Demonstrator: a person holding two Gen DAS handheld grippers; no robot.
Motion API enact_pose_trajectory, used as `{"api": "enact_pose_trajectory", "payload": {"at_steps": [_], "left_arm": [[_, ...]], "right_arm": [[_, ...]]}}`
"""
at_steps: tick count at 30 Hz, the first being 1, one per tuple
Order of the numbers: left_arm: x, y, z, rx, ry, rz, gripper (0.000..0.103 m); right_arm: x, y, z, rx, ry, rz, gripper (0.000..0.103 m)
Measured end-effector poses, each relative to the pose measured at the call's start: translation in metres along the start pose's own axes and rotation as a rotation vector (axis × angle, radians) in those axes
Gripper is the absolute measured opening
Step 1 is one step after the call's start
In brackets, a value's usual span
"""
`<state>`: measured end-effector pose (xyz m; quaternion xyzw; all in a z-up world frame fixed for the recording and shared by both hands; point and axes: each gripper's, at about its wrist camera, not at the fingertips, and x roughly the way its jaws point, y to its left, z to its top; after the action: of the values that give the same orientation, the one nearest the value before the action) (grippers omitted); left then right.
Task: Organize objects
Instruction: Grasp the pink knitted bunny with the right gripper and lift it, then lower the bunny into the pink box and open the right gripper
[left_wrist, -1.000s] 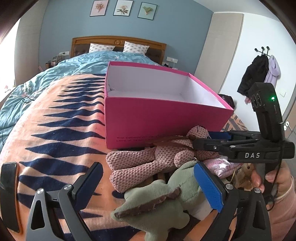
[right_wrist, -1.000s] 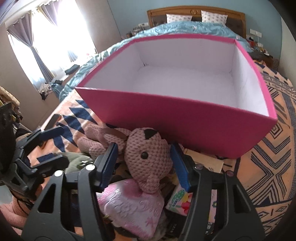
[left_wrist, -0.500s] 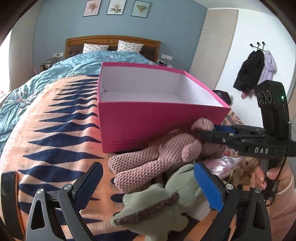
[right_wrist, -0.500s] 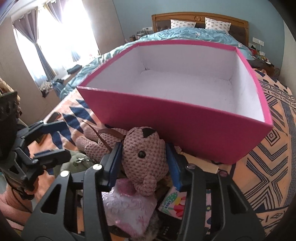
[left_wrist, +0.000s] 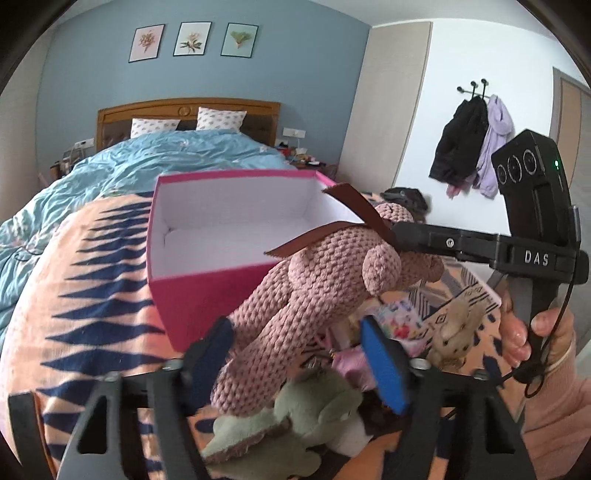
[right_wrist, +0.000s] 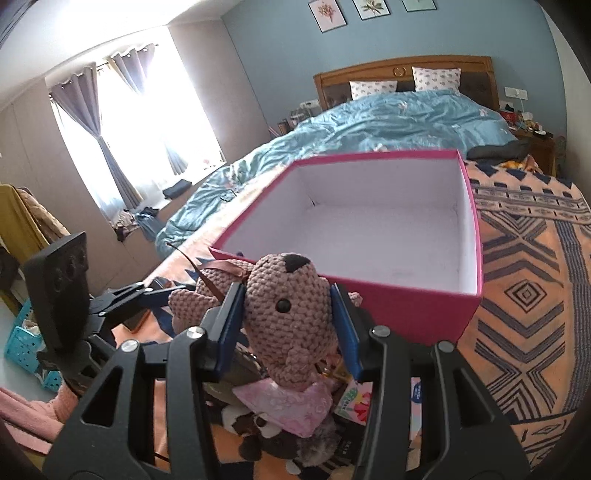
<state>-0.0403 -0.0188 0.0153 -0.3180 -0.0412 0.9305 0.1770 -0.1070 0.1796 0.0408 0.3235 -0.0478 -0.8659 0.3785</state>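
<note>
A pink knitted bear (left_wrist: 317, 280) hangs in the air in front of the open pink box (left_wrist: 207, 295), which is empty and white inside. My right gripper (right_wrist: 288, 314) is shut on the bear's head (right_wrist: 284, 295); in the left wrist view it reaches in from the right (left_wrist: 406, 240). The jaws of my left gripper (left_wrist: 299, 350) are closing. The bear's legs dangle between them and its blue pad (left_wrist: 384, 365) stands apart from them. A green plush (left_wrist: 295, 417) lies just below, low between the fingers. The box's near wall (right_wrist: 406, 314) is just beyond the bear.
A pink pouch (right_wrist: 288, 402), a small tan plush (left_wrist: 450, 332), cards and other soft toys lie in a pile on the orange patterned blanket (right_wrist: 524, 295). A blue duvet (left_wrist: 147, 166) covers the bed behind the box. A hand (left_wrist: 546, 332) holds the right gripper.
The right gripper closed on the bear's head and lifted it off the blanket to box height. The left gripper's jaws have narrowed and it has risen a little.
</note>
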Motion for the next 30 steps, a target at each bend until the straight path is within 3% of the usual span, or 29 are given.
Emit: {"api": "enact_pose_trajectory", "payload": {"at_steps": [4, 9, 15, 23, 30], "left_arm": [[-0.003, 0.002, 0.019, 0.011, -0.017, 0.004, 0.049], [-0.007, 0.004, 0.050, 0.058, -0.054, 0.050, 0.047], [0.010, 0.017, 0.078, 0.065, -0.036, 0.082, 0.046], [0.063, 0.040, 0.081, 0.049, 0.091, 0.121, 0.045], [0.086, 0.047, 0.070, 0.068, 0.149, 0.160, 0.044]], "right_arm": [[-0.005, 0.005, 0.015, -0.023, -0.033, 0.011, 0.049], [-0.005, 0.007, 0.039, -0.035, -0.077, 0.025, 0.049], [0.007, -0.001, 0.064, -0.033, -0.099, 0.016, 0.049], [0.053, -0.029, 0.067, 0.018, -0.011, -0.022, 0.049], [0.100, -0.046, 0.051, 0.030, 0.134, -0.033, 0.049]]}}
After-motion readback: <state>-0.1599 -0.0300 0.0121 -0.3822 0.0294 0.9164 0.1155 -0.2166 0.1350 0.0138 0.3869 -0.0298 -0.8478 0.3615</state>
